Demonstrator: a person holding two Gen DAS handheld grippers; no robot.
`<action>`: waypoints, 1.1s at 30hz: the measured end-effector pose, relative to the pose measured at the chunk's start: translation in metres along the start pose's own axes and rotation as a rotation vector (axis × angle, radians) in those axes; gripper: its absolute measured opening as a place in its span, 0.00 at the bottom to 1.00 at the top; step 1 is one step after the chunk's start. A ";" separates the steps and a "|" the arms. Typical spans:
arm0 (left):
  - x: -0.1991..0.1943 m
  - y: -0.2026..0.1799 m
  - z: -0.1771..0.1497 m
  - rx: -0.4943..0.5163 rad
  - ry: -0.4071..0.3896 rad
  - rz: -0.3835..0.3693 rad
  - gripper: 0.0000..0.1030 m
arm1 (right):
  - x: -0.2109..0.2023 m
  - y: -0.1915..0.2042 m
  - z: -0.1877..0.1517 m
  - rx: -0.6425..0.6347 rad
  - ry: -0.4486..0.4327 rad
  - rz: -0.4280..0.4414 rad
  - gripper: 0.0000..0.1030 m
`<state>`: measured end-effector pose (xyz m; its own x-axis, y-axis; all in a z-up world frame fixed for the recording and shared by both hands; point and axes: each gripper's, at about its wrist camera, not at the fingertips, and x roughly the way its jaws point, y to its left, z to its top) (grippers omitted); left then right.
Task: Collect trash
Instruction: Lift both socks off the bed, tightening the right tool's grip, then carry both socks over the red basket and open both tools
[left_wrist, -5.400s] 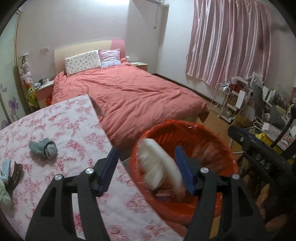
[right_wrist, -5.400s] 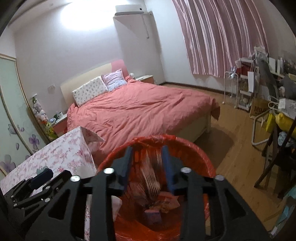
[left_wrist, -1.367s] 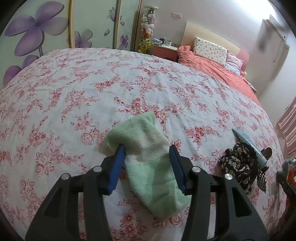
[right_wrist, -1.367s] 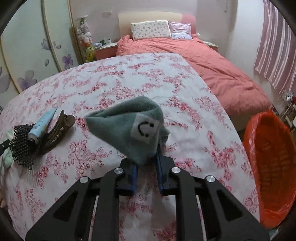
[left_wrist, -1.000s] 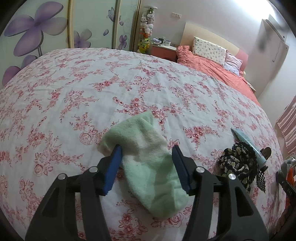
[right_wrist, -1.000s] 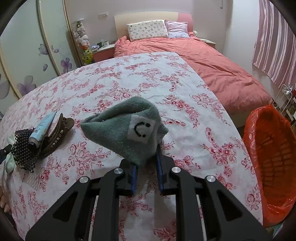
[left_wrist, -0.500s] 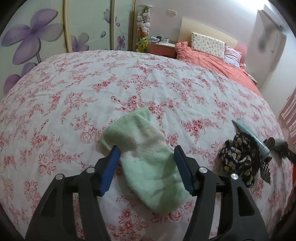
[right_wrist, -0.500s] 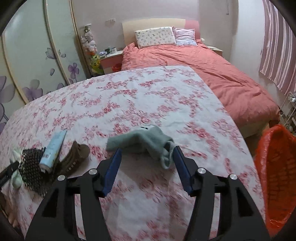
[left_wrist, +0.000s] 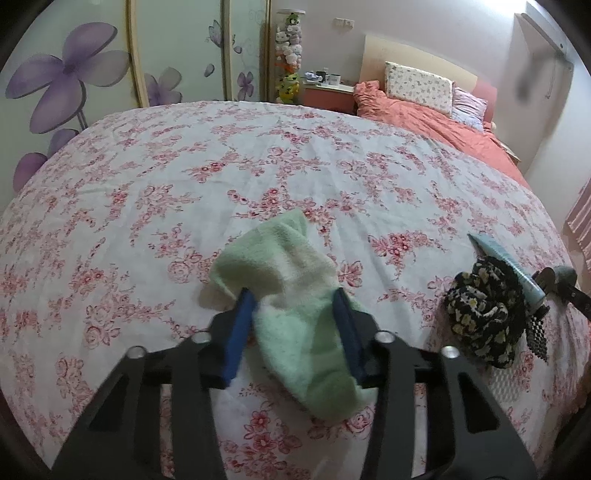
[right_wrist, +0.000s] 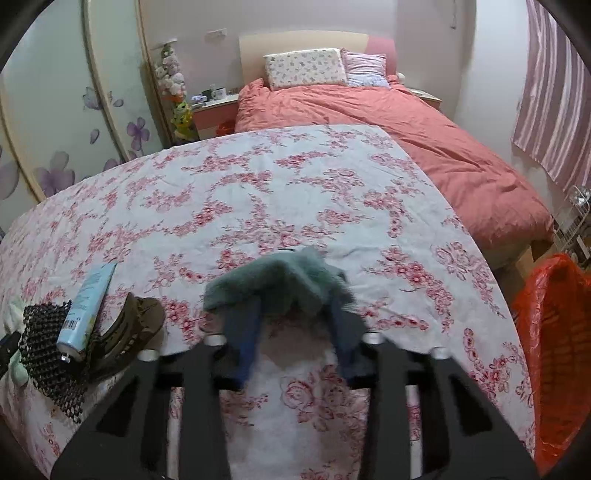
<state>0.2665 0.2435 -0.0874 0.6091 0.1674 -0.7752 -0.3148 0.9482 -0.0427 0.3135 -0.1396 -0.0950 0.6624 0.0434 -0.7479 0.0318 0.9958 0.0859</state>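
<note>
Left gripper (left_wrist: 293, 317): jaws have just been closing and now press a pale green sock (left_wrist: 295, 310) from both sides, bunching it at mid-length. Right gripper (right_wrist: 291, 325): jaws have also just been closing, blurred; they straddle a grey-teal sock (right_wrist: 277, 284), though the frame does not settle whether the pads bite yet.

Both socks lie on the floral tablecloth (left_wrist: 184, 184), the green one near its middle, the grey-teal one closer to the edge facing the red-lined bin (right_wrist: 554, 350).

Handling, as judged: light, limp terry cloth that folds under any squeeze and will not slip or break. A pinch across a gathered fold at mid-body looks safest; a hold on a loose toe or cuff would leave a long dangling tail that could drag on the tablecloth.

Between the two socks on the tablecloth: a blue tube (right_wrist: 88, 295), black mesh (right_wrist: 48, 350), a brown hair claw (right_wrist: 129, 332) and a dark flowered scrunchie (left_wrist: 484, 317).
</note>
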 end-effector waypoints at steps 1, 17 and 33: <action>0.000 0.001 0.000 -0.001 -0.002 0.006 0.21 | 0.000 -0.003 0.000 0.013 0.004 0.012 0.09; -0.063 -0.008 0.011 -0.016 -0.134 -0.111 0.05 | -0.071 -0.037 -0.001 0.130 -0.085 0.147 0.06; -0.154 -0.118 0.021 0.085 -0.255 -0.335 0.05 | -0.152 -0.102 -0.009 0.221 -0.240 0.118 0.06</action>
<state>0.2246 0.1115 0.0503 0.8315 -0.1027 -0.5460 -0.0143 0.9785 -0.2058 0.2031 -0.2467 0.0044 0.8277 0.1109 -0.5501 0.0883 0.9423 0.3228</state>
